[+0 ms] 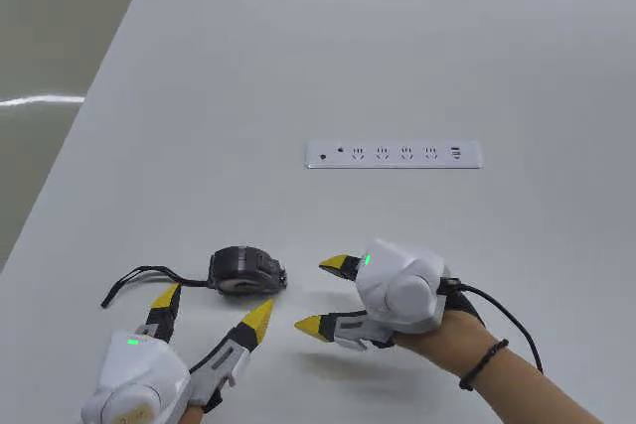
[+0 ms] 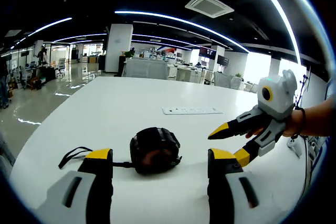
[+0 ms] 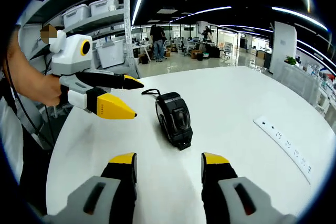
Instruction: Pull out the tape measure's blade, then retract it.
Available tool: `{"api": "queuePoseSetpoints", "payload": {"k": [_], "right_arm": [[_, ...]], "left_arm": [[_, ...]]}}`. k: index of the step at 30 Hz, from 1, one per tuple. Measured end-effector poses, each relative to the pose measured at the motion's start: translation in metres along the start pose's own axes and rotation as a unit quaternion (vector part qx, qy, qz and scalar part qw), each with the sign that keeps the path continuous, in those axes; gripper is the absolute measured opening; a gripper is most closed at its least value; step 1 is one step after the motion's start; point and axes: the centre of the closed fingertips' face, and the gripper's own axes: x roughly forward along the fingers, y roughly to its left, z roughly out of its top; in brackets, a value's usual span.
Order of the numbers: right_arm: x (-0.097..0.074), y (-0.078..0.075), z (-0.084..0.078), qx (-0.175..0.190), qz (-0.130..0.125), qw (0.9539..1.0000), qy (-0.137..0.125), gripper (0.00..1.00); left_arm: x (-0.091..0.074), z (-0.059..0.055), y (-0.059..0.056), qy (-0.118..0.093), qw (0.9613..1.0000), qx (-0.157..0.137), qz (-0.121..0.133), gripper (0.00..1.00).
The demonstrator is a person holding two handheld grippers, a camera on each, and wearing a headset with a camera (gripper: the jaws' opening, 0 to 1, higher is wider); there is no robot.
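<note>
Head view: the left gripper [image 1: 213,305] waits spread and empty just behind the black tape measure [image 1: 246,271], and the right gripper [image 1: 324,295] is likewise released beside it. Left gripper view: the tape measure sits ahead, between the jaws, untouched. Right gripper view: the blade looks fully housed, so pulling and retracting are both left to do.

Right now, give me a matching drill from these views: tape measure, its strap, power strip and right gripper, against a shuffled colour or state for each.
Things:
1. tape measure
2. power strip
3. strap
4. right gripper

States:
A. white, flat, beyond the other things
B. open, holding nothing
C. dark case, blade in
D. thin black loop trailing from the case

Pairs: 1-C, 2-A, 3-D, 4-B
</note>
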Motion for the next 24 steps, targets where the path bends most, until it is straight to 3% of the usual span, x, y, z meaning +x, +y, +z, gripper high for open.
{"api": "queuePoseSetpoints", "payload": {"k": [1, 3, 4, 6, 9, 11, 13, 14, 15, 17, 19, 24], "right_arm": [[-0.007, 0.005, 0.003, 0.004, -0.007, 1.0000, -0.004, 0.51], [-0.018, 0.010, 0.011, 0.012, -0.024, 0.9994, -0.022, 0.52], [-0.025, 0.017, 0.020, 0.015, -0.024, 0.9989, -0.039, 0.50], [-0.038, 0.031, 0.028, 0.019, -0.024, 0.9984, -0.047, 0.45], [-0.053, 0.037, 0.037, 0.010, -0.062, 0.9964, -0.057, 0.48], [-0.062, 0.047, 0.038, 0.016, -0.071, 0.9955, -0.060, 0.51], [-0.068, 0.054, 0.038, 0.009, -0.084, 0.9947, -0.058, 0.47], [-0.074, 0.054, 0.036, 0.006, -0.109, 0.9926, -0.053, 0.44], [-0.076, 0.059, 0.037, 0.006, -0.106, 0.9927, -0.057, 0.42], [-0.080, 0.070, 0.036, 0.018, -0.104, 0.9922, -0.066, 0.40], [-0.083, 0.075, 0.029, 0.024, -0.114, 0.9911, -0.064, 0.42], [-0.088, 0.084, 0.003, 0.046, -0.130, 0.9897, -0.039, 0.46]], "left_arm": [[-0.009, 0.003, -0.001, 0.004, 0.9997, 0.022, -0.013, 0.73], [-0.022, 0.010, -0.003, -0.001, 0.9990, 0.034, -0.028, 0.71], [-0.031, 0.015, -0.006, -0.003, 0.9983, 0.039, -0.042, 0.71], [-0.047, 0.021, -0.005, 0.001, 0.9971, 0.058, -0.050, 0.71], [-0.069, 0.025, -0.007, 0.007, 0.9957, 0.063, -0.069, 0.71], [-0.082, 0.022, -0.006, 0.017, 0.9946, 0.068, -0.077, 0.70], [-0.092, 0.018, -0.004, 0.022, 0.9945, 0.062, -0.082, 0.69], [-0.098, 0.011, -0.002, 0.033, 0.9941, 0.056, -0.086, 0.69], [-0.101, 0.007, -0.001, 0.041, 0.9937, 0.055, -0.089, 0.69], [-0.107, -0.003, 0.002, 0.064, 0.9907, 0.068, -0.100, 0.68], [-0.112, -0.010, 0.009, 0.083, 0.9863, 0.099, -0.103, 0.67], [-0.111, -0.011, 0.016, 0.085, 0.9877, 0.075, -0.108, 0.68]]}}
